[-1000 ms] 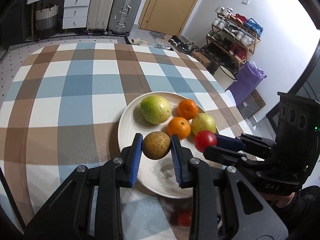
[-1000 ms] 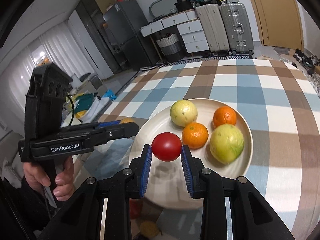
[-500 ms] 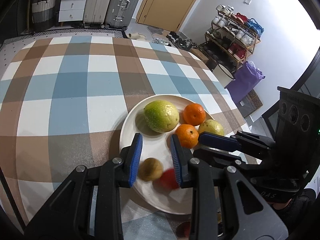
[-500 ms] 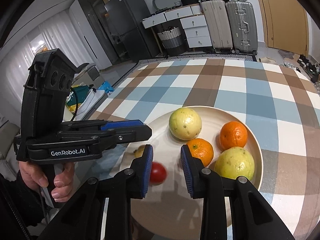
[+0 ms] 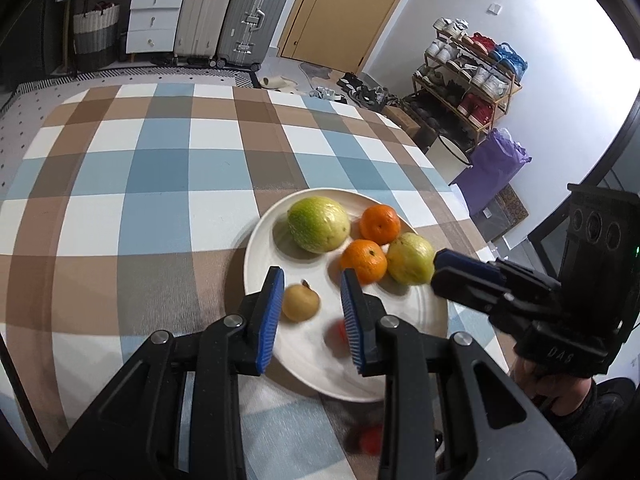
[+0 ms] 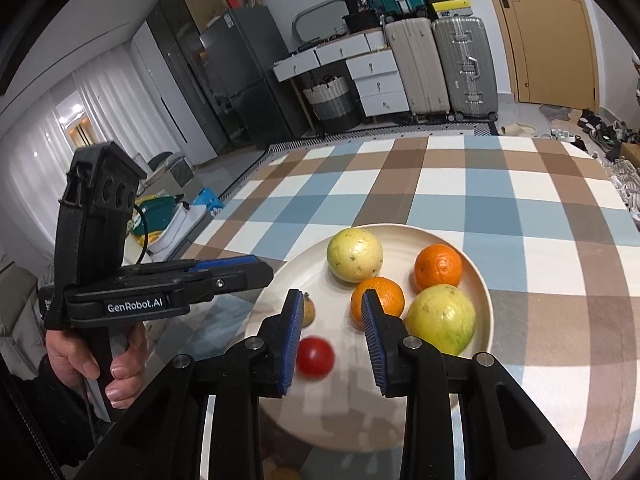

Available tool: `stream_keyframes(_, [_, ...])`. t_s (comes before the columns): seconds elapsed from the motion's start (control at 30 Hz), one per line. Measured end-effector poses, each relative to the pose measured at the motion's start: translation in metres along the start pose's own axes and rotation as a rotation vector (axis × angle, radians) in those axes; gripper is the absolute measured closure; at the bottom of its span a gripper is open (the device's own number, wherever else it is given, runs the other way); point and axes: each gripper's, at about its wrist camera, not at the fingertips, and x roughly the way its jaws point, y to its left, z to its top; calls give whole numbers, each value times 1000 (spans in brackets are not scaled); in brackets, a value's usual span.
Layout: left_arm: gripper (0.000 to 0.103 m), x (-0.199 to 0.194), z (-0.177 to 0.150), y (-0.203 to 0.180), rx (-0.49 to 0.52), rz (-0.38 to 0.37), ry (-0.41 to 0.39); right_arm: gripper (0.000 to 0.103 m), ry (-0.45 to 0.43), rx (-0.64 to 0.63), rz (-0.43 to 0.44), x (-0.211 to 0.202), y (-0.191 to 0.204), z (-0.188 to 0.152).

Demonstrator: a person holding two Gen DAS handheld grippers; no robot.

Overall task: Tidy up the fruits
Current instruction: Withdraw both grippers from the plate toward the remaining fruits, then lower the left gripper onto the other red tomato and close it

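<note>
**Fruit gathered on the plate**

Checked worktop [image 5: 132,184], white plate [image 6: 482,292] holding every fruit together. Left tongs [image 5: 312,312] and right tongs [image 6: 331,334] hover nearly pressed together, pinching nothing; small brown fruit [image 5: 301,303] and tomato [image 6: 315,357] lie loose below.
</note>
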Motion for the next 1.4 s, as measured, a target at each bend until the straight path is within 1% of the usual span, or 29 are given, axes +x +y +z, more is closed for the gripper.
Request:
stream_keyframes(0.37, [78,-34,-33,-26,38,37,-27,72,-33,-2,-10,-31,9,-18])
stream_keyframes(0.5, [78,-42,-48,-36,49,38,-22,72,-41,-9,-8,-42,15,-27])
stream_keyframes(0.77, [78,-48,-81,-51,65,31,3,67,-46,-18,-8,-57,25,-49])
stream_keyframes(0.97, [78,-50,-98,-59,76,22,22,58,-56,-24,-9,-70,32,-63])
stream_keyframes(1.17, [78,-51,-110,-64,81,23,40,54,-68,-30,-11,-82,38,-72])
stream_keyframes(1.23, [77,-52,-113,-65,83,24,44,47,-71,-31,-13,-85,39,-75])
stream_keyframes(1.27, [76,-51,-115,-67,86,23,48,44,-73,-31,-13,-85,38,-75])
stream_keyframes(1.3, [73,-51,-116,-68,88,24,51,38,-78,-31,-12,-87,39,-77])
stream_keyframes(1.33, [68,-50,-117,-68,88,28,53,35,-82,-30,-11,-88,39,-78])
stream_keyframes(1.4, [64,-50,-120,-69,85,36,51,34,-88,-26,-10,-91,39,-81])
